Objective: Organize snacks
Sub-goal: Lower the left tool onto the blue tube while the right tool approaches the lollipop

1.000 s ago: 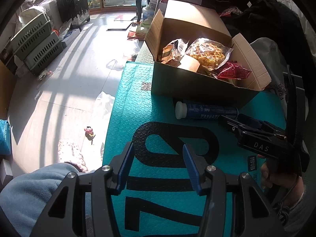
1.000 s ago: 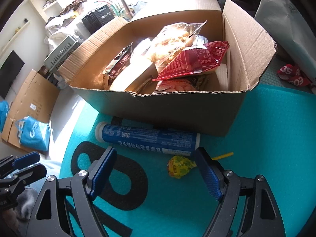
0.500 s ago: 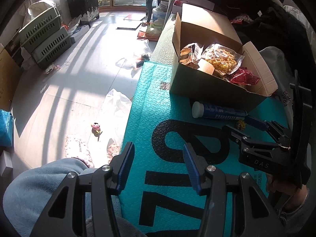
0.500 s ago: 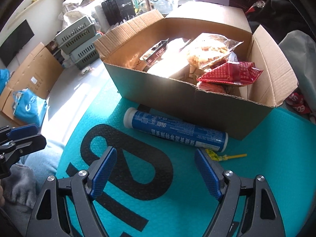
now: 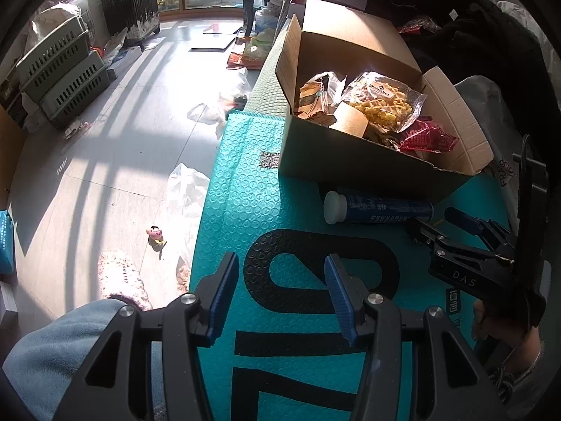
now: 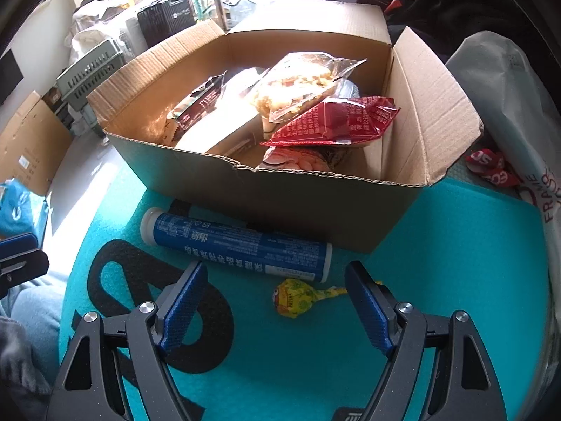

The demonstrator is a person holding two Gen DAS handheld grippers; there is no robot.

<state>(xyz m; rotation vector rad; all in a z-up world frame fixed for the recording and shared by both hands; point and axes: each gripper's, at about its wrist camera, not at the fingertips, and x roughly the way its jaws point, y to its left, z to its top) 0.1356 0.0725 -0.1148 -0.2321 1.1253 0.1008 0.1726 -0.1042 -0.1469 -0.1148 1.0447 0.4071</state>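
Observation:
An open cardboard box (image 6: 315, 207) (image 5: 336, 165) sits on a teal mat (image 6: 438, 280) and holds several snack bags, among them a red one (image 6: 333, 122) and a clear one of yellow snacks (image 5: 385, 101). A blue tube (image 6: 242, 247) (image 5: 378, 207) lies along the box's front. A yellow lollipop (image 6: 294, 296) lies just in front of the tube. My right gripper (image 6: 277, 294) is open, its fingers either side of the lollipop, low over the mat; it shows in the left wrist view (image 5: 434, 224). My left gripper (image 5: 280, 284) is open and empty above the mat's black print.
The mat's left edge drops to a sunlit floor (image 5: 122, 140) with plastic bags, a small toy (image 5: 155, 233) and stacked green crates (image 5: 63, 73). A grey bag (image 6: 508, 112) and dark clothes lie right of the box. A red wrapper (image 6: 491, 168) lies behind the mat.
My right gripper has moved forward and lower, so the lollipop now lies between its open fingers. My left gripper shifted a little closer to the box. Both stay open.

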